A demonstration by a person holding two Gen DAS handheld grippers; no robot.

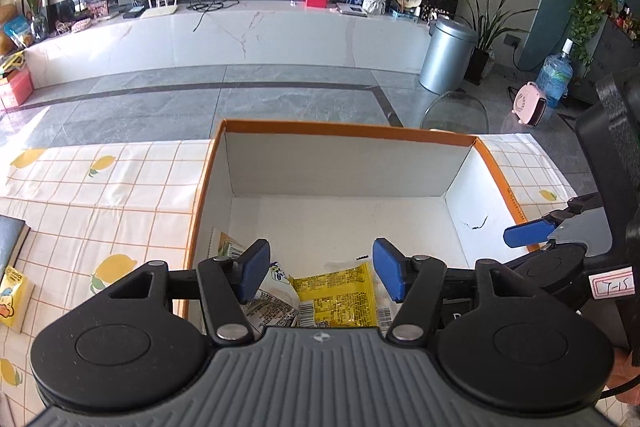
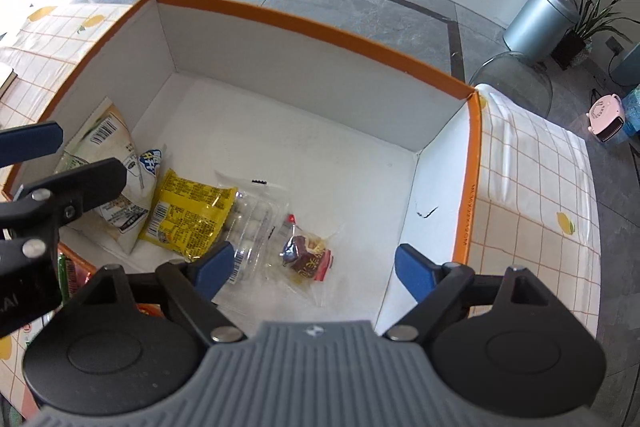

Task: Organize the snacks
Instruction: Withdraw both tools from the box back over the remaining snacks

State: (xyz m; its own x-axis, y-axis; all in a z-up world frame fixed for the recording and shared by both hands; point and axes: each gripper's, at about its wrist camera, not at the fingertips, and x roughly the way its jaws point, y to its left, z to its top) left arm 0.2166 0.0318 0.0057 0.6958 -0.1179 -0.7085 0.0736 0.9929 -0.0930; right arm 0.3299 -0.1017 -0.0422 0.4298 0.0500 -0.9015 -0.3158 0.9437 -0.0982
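Four snack packets already lie on the white floor of the orange-rimmed cardboard box, bunched along its near-left side: a white packet with a barcode leaning into the left corner, a yellow packet overlapping it, a clear pack of pale round sweets against the yellow one, and a clear wrapper holding a dark red-and-brown treat nearest the middle. The far and right parts of the box floor are bare. The box sits on a white tablecloth with an orange grid and lemon print. Both grippers hover over the near edge of the box, side by side and pointing into it. The right gripper has its blue pads spread wide and nothing between them; the red-and-brown treat lies just ahead of it and below. The left gripper is also spread wide and empty, poised above the white and yellow packets. Snacks not yet packed lie off to the left of the box: a small yellow carton with a cartoon figure rests on the cloth well left of the left gripper, its long side running roughly toward the near table edge, beside the corner of a dark book. Something green and red shows under the left gripper in the right view, too hidden to name. My guess is that the left hand, being nearer, is better placed to fetch the carton, swinging left and away from the box.
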